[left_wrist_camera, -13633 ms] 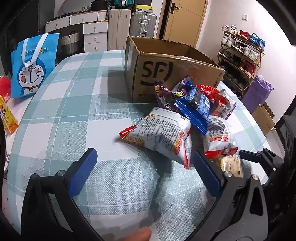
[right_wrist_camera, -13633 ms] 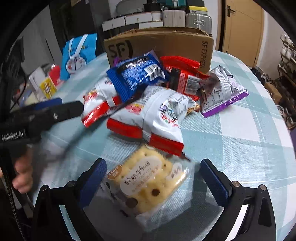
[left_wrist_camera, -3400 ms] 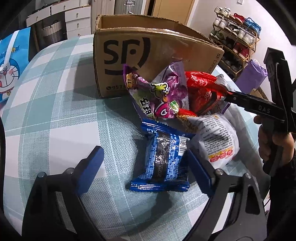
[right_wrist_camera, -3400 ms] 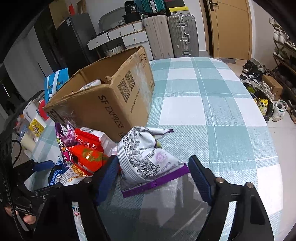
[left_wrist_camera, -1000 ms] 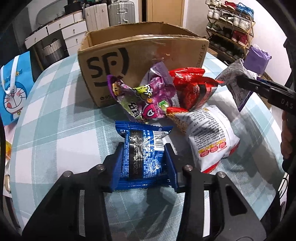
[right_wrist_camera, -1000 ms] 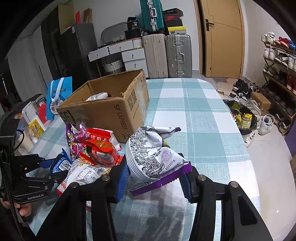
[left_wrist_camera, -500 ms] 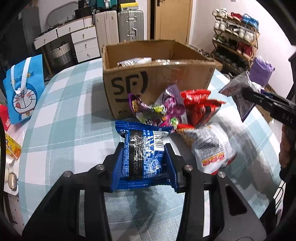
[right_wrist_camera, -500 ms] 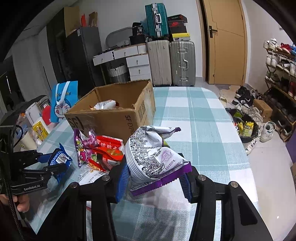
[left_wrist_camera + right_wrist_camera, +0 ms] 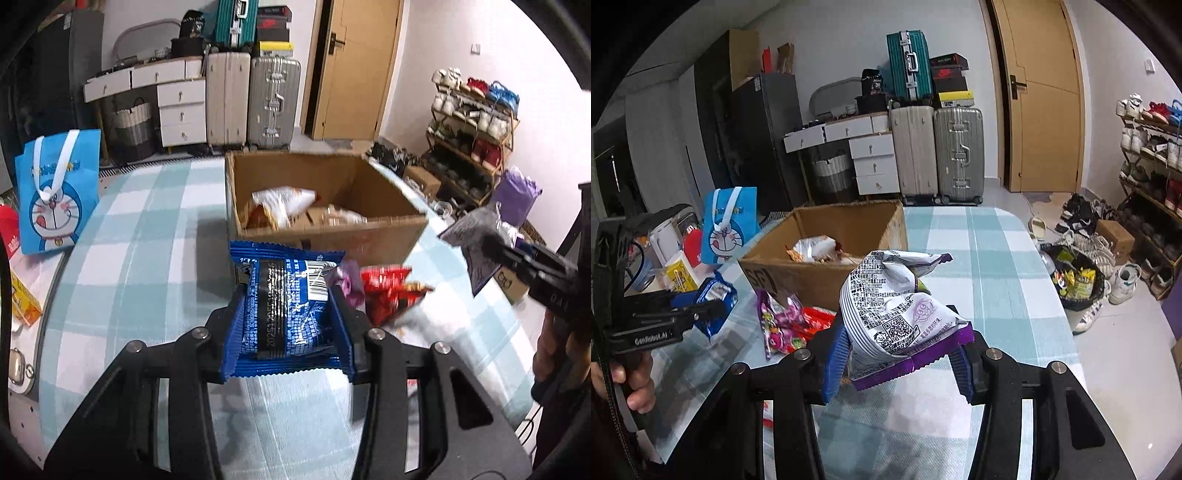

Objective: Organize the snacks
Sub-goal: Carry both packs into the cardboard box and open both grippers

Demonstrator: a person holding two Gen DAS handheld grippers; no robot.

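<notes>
My left gripper [image 9: 286, 317] is shut on a blue snack packet [image 9: 286, 306], held in the air above the checked table. My right gripper [image 9: 897, 343] is shut on a white and purple snack bag [image 9: 894, 302], also lifted. An open cardboard box [image 9: 325, 236] [image 9: 820, 273] stands beyond both, with a few snack bags inside. On the table in front of the box lie a purple packet [image 9: 779, 321] and red packets [image 9: 388, 295]. Each gripper shows in the other's view: the right one [image 9: 517, 258] at the right edge, the left one [image 9: 698, 306] at the left.
A blue cartoon gift bag [image 9: 55, 195] stands at the table's left side, with yellow boxes [image 9: 679, 277] and a kettle nearby. Suitcases [image 9: 934, 151], drawers and a door fill the back of the room. A shoe rack [image 9: 1152, 155] and a bin are on the right.
Both grippers have risen with their packets. The box's inside has come into sight, and the snack pile has dropped lower in both views.
</notes>
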